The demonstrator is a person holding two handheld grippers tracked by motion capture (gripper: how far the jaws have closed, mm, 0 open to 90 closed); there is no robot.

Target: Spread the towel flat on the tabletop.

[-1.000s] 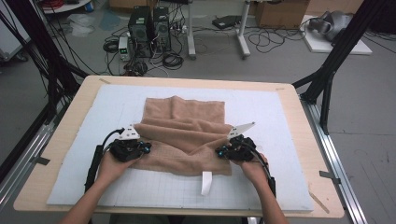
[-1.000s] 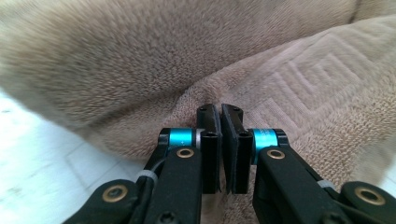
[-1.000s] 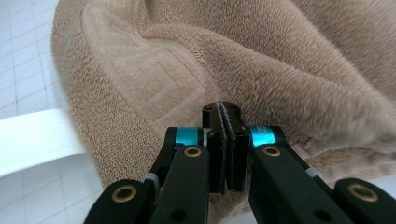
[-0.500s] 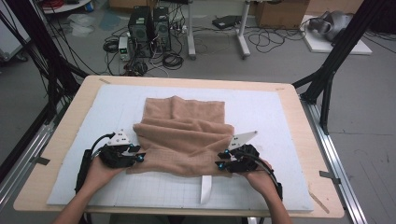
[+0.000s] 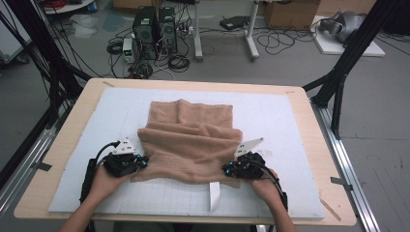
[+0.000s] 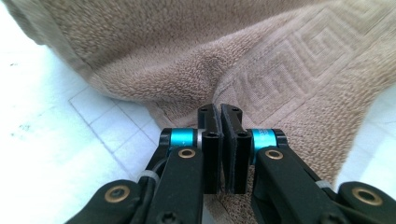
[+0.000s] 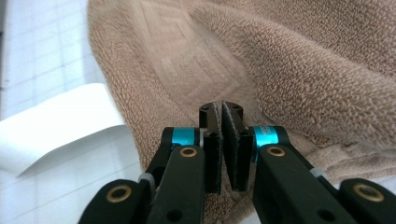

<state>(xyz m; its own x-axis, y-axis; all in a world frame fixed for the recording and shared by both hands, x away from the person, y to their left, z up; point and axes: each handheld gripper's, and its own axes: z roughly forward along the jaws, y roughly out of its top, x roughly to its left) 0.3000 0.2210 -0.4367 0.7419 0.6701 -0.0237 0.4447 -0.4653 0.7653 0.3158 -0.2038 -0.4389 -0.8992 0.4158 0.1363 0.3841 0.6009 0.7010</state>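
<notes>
Nearest, two hands enter from the near edge, each with a gripper on the towel's near hem. Left gripper (image 5: 140, 161) sits at the near-left corner of the towel (image 5: 191, 140); in its own view the jaws have just been closing and now stand pressed together, towel bunched up against them, but whether cloth is pinched between the pads cannot be told. Right gripper (image 5: 227, 169) sits at the near-right corner; same there: jaws just closing, now together with a hair of a gap at the tips, grip on the cloth unclear. A white paper strip (image 5: 214, 195) pokes out from under the near hem, just left of the right gripper. Towel is tan, folded over itself, lying mid-mat (image 5: 290, 121) on the table (image 5: 309, 104), far layer narrower.
</notes>
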